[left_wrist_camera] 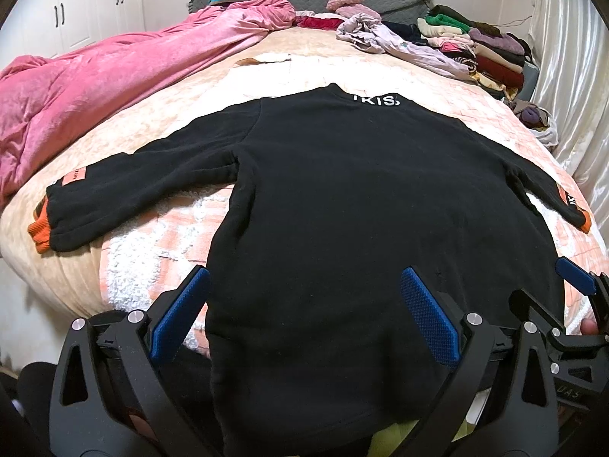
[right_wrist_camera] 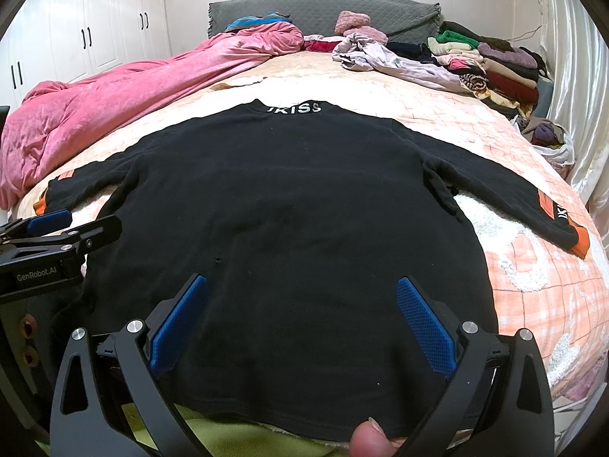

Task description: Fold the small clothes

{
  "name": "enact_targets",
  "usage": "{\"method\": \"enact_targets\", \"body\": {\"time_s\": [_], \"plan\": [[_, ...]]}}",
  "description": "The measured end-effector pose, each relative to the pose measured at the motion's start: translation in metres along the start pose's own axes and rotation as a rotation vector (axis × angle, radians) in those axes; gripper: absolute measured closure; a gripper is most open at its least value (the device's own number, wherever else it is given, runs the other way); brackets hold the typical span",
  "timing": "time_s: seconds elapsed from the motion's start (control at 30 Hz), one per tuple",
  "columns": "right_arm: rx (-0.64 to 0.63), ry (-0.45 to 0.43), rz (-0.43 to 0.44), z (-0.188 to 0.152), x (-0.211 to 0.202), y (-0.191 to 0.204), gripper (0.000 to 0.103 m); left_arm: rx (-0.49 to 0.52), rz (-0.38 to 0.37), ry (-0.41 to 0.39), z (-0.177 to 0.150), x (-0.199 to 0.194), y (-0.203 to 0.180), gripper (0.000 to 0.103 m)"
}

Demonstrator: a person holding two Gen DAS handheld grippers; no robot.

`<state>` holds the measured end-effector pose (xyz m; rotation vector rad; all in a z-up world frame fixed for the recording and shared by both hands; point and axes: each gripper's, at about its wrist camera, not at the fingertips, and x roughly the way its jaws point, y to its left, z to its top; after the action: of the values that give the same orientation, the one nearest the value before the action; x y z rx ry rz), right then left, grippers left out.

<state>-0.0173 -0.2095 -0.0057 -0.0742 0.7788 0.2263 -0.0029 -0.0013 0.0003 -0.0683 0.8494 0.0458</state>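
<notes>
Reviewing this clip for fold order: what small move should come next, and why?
Probably carry the left gripper to the left sleeve and fold it inward. The black sweatshirt lies flat, sleeves spread, nothing folded, and both grippers, including the right gripper, are open and empty.

A black long-sleeved sweatshirt (right_wrist_camera: pixel 289 205) lies spread flat on the bed (right_wrist_camera: pixel 533 266), both sleeves stretched outward. White lettering marks its collar at the end nearest the headboard (right_wrist_camera: pixel 323 11). Orange cuffs (left_wrist_camera: pixel 40 234) and orange patches finish the sleeve ends. Its hem reaches the bed's near edge.
</notes>
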Motion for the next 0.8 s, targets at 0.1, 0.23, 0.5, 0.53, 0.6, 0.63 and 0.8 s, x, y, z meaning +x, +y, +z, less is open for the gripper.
{"method": "enact_targets", "body": {"time_s": [0.1, 0.23, 0.5, 0.53, 0.6, 0.63, 0.8], "plan": [[0.0, -0.001, -0.001, 0.0002, -0.0001, -0.0001, 0.004, 0.0, 0.0, 0.0, -0.0001, -0.0001, 0.0, 0.009], [0.001, -0.001, -0.003, 0.0003, 0.0002, 0.0002, 0.004, -0.001, 0.0, -0.002, -0.0001, -0.0003, -0.0004, 0.009], [0.003, 0.0, -0.002, 0.0009, -0.0004, -0.0016, 0.004, 0.002, 0.001, 0.0, -0.0011, -0.0007, -0.0012, 0.009], [0.003, 0.0, -0.002, 0.0008, -0.0004, -0.0016, 0.004, 0.002, 0.001, 0.0, -0.0011, -0.0005, -0.0014, 0.009], [0.005, 0.0, -0.003, 0.0012, -0.0002, -0.0022, 0.004, 0.002, 0.0, 0.001, -0.0011, -0.0001, -0.0018, 0.009], [0.005, -0.002, -0.004, 0.0018, -0.0003, -0.0024, 0.004, 0.003, 0.0, 0.002, -0.0007, 0.0003, -0.0019, 0.009], [-0.003, 0.002, -0.013, 0.0069, 0.0023, -0.0034, 0.004, -0.003, -0.004, 0.012, 0.0038, 0.006, -0.0026, 0.009]]}}
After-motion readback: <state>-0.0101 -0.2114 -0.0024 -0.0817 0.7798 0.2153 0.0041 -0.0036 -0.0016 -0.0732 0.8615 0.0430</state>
